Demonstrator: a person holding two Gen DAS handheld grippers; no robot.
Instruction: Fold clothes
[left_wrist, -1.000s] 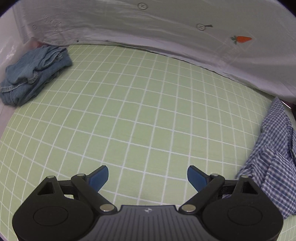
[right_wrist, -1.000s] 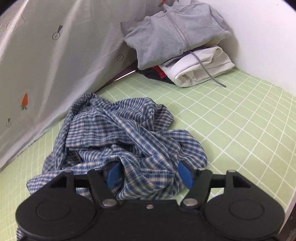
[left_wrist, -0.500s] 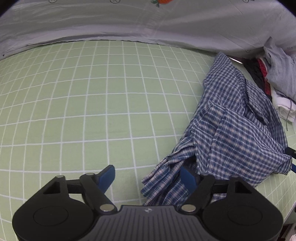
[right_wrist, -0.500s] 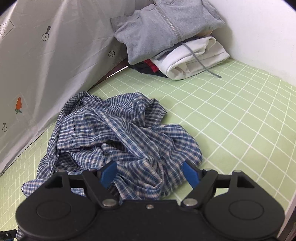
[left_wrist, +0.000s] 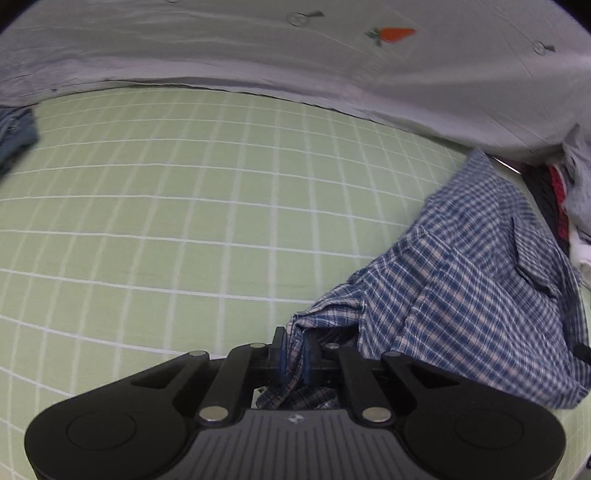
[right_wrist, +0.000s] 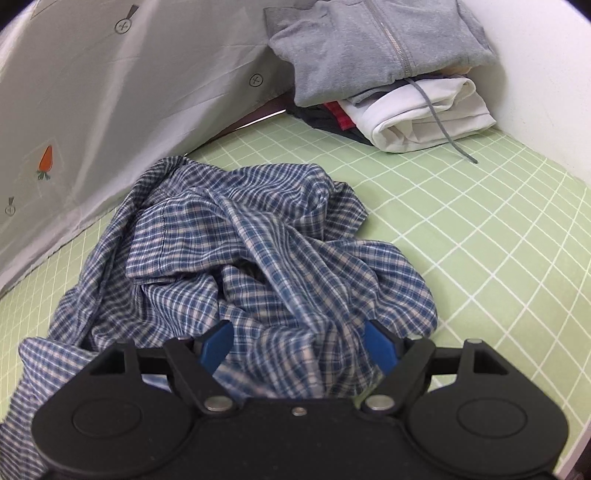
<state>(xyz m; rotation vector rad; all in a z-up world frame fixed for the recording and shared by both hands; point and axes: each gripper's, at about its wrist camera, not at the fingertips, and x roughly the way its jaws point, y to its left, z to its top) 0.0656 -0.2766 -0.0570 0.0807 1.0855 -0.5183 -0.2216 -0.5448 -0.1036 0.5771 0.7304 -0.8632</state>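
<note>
Green checked surface (left_wrist: 184, 221) lies under my blue plaid shirt (right_wrist: 258, 251), which sits in a crumpled heap. My left gripper (left_wrist: 294, 354) is closing its jaws on the shirt's near edge. My right gripper (right_wrist: 299, 345) hangs over the heap, jaws wide apart. Behind the shirt sits a gray zip hoodie (right_wrist: 369, 48).

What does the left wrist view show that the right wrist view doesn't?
Left wrist only: the left gripper, jaws closing on an edge of the plaid shirt, plus denim at far left. Right wrist only: the right gripper, jaws open over the shirt, and a grey zip hoodie topping the folded stack. Both: the shirt, green checked sheet, carrot-print cloth.
</note>
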